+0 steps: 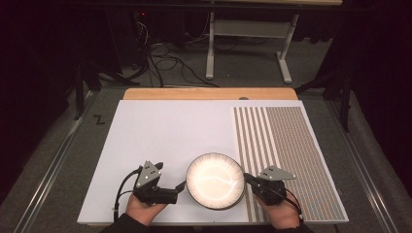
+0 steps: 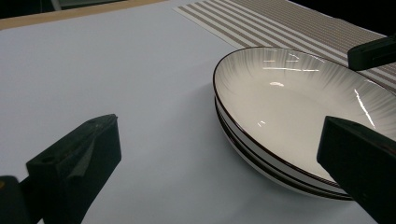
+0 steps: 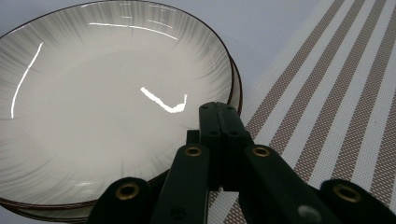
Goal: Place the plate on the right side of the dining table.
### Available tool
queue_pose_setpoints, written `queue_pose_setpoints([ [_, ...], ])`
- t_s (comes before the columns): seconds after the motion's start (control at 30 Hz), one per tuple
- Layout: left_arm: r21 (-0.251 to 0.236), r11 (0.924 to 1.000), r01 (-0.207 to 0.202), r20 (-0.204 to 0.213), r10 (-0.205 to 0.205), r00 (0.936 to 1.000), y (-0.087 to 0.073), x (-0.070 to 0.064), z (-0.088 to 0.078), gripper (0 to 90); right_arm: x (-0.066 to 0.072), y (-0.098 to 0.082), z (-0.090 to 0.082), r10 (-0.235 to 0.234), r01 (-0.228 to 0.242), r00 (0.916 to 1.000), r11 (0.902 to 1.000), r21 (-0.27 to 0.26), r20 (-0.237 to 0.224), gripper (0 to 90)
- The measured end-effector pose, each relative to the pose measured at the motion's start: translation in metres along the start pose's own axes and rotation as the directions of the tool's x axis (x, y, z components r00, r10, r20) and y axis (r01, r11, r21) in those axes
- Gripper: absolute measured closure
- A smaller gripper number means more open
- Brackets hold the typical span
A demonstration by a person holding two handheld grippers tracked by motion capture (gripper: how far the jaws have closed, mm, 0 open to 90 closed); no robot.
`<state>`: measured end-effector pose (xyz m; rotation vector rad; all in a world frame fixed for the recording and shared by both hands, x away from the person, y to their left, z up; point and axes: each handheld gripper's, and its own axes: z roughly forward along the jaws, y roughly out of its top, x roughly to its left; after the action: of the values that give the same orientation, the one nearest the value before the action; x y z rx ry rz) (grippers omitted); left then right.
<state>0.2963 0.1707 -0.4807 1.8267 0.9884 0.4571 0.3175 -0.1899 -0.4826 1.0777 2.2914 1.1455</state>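
Right gripper (image 3: 219,135) jaws seemingly pinch plates (image 3: 116,102).

stacked plates (image 1: 215,180) between both grippers, bare white board (image 1: 160,131) beyond, striped mat (image 1: 286,145) flat, passable

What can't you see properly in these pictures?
- How many plates are stacked: the left gripper view shows at least two rims, and the top one covers the rest.
- Whether the right tongs pinch the rim: in the right gripper view the closed jaws hide the contact.
- The person's arms: cut off by the high view's bottom edge.
- The room beyond the table: too dark.
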Motion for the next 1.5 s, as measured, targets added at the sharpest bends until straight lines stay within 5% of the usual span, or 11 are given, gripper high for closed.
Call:
queue_pose_setpoints([
  [0.63, 0.014, 0.9997, 0.020, 0.033, -0.021, 0.9993, -0.001, -0.001, 0.002, 1.2, 0.015, 0.001, 0.008, -0.046, 0.047, 0.9984, 0.9988, 0.015, -0.032, 90.0],
  [1.5, 0.043, 0.9987, 0.026, 0.061, -0.029, 0.9977, -0.001, -0.005, 0.007, 1.0, 0.018, 0.002, 0.007, -0.046, 0.046, 0.9988, 0.9987, 0.021, -0.020, 90.0],
])
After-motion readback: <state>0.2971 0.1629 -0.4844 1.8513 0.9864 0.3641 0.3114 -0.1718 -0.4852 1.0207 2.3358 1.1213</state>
